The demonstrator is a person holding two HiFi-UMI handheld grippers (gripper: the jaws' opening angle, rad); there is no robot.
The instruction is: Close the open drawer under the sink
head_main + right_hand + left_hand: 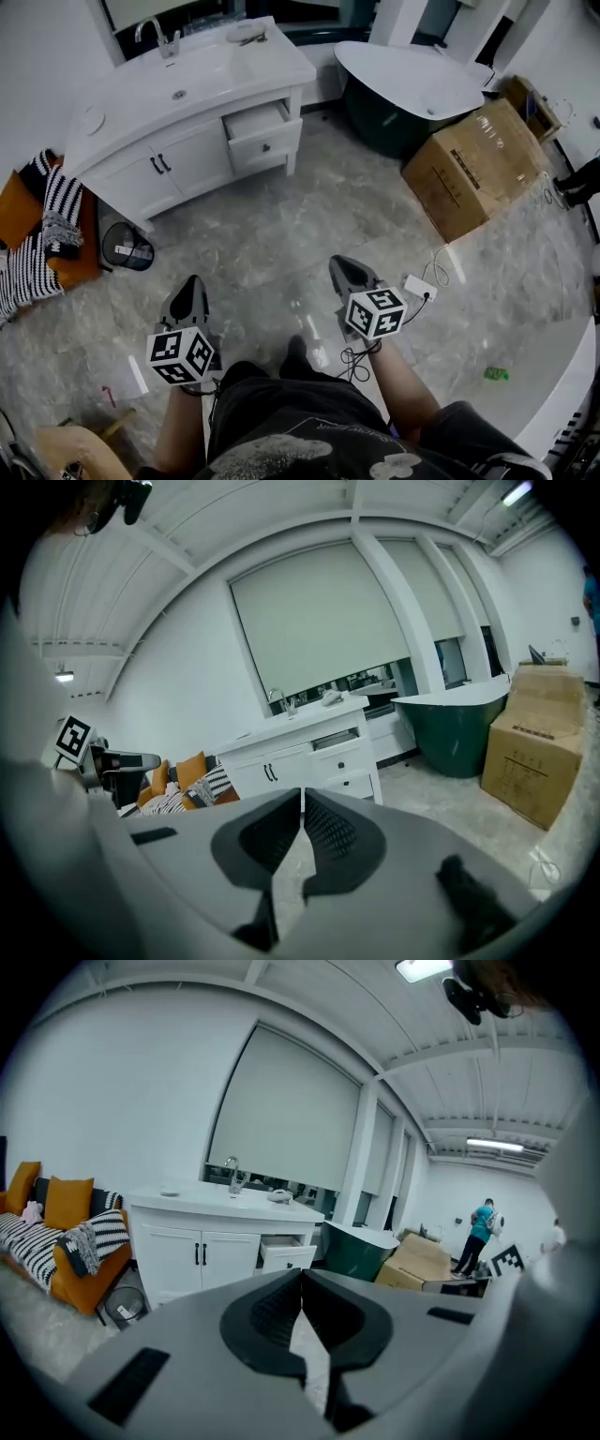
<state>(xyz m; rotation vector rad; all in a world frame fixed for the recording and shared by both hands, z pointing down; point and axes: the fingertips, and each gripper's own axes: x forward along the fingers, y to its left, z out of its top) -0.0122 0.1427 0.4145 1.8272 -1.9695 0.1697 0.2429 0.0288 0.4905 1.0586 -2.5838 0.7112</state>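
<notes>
Two grippers, the left gripper (194,283) and the right gripper (343,266), are hanging low with jaws clenched together on nothing. The open drawer (261,125) is sitting pulled out at the right side of the white vanity (183,161), below the sink (178,86), well apart from both grippers. Risks being noted: a push landing off-centre could be skewing the drawer on its runners, narrow closed tips could be sliding off its front, and the white cable (437,276) lying near the right gripper could be snagging a foot on approach.
</notes>
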